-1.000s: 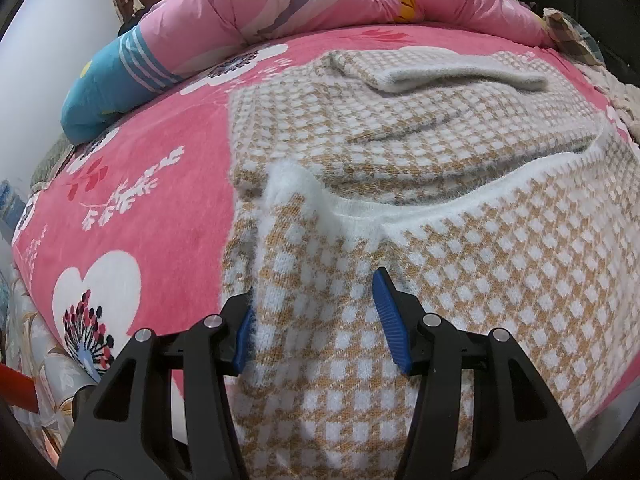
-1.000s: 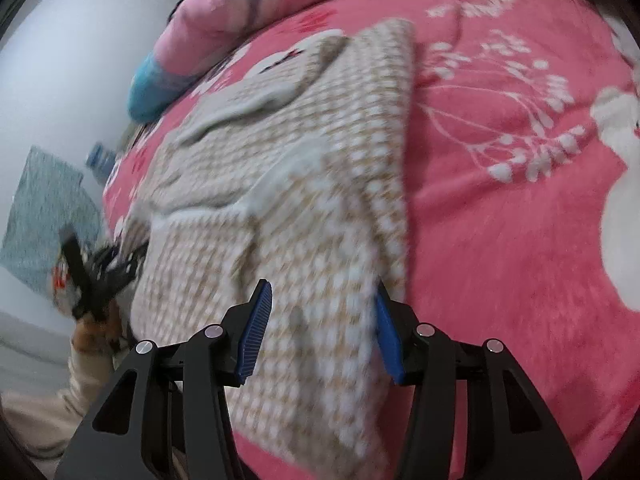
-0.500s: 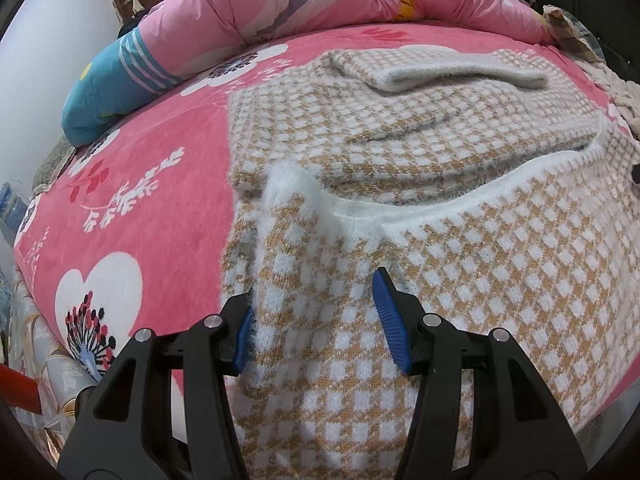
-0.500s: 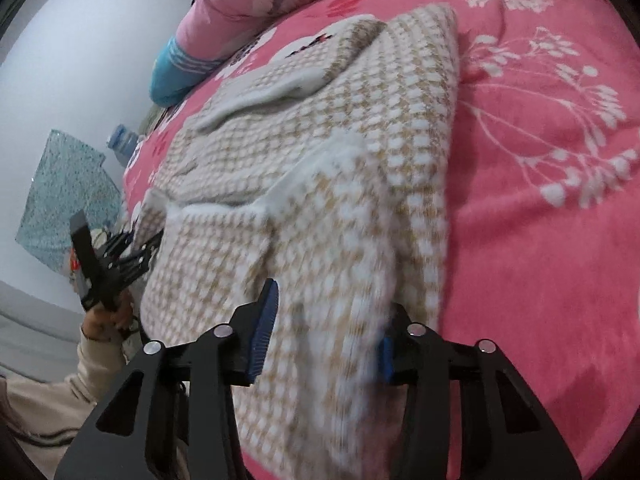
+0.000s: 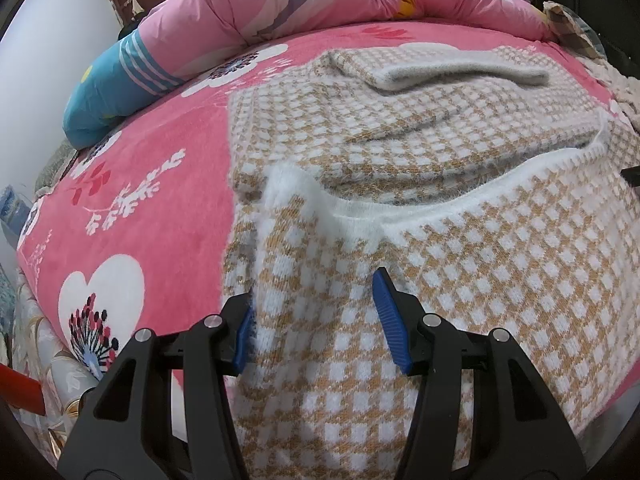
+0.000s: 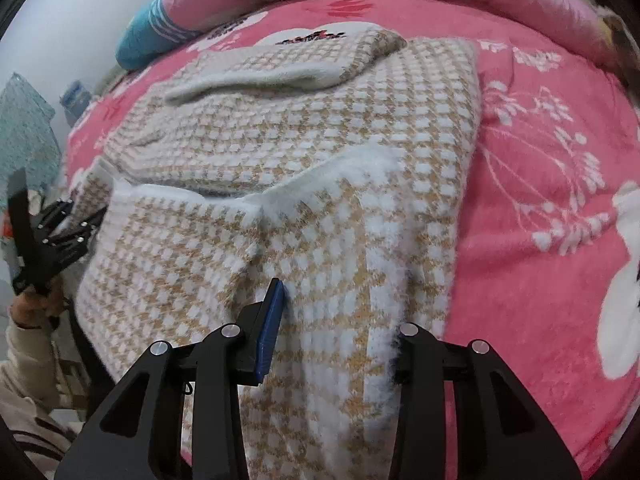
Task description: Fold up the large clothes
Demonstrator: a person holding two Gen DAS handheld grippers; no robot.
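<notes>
Both tongs, left tongs (image 5: 316, 316) and right tongs (image 6: 336, 328), gape wide astride the sweater's (image 5: 440, 240) near hem on the bed (image 5: 140, 200), seemingly poised to pinch its corners for folding.

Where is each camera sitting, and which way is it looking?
Left wrist view: sits on the left gripper at the near left edge of the checked sweater, looking across the bed toward the pink quilt; only its own open black fingers with blue pads show.
Right wrist view: sits on the right gripper at the sweater's near right edge, facing the same way; its fingers, the left gripper and the person's left hand show.
Shared: the sweater, pink bedspread, quilt and blue pillow.
</notes>
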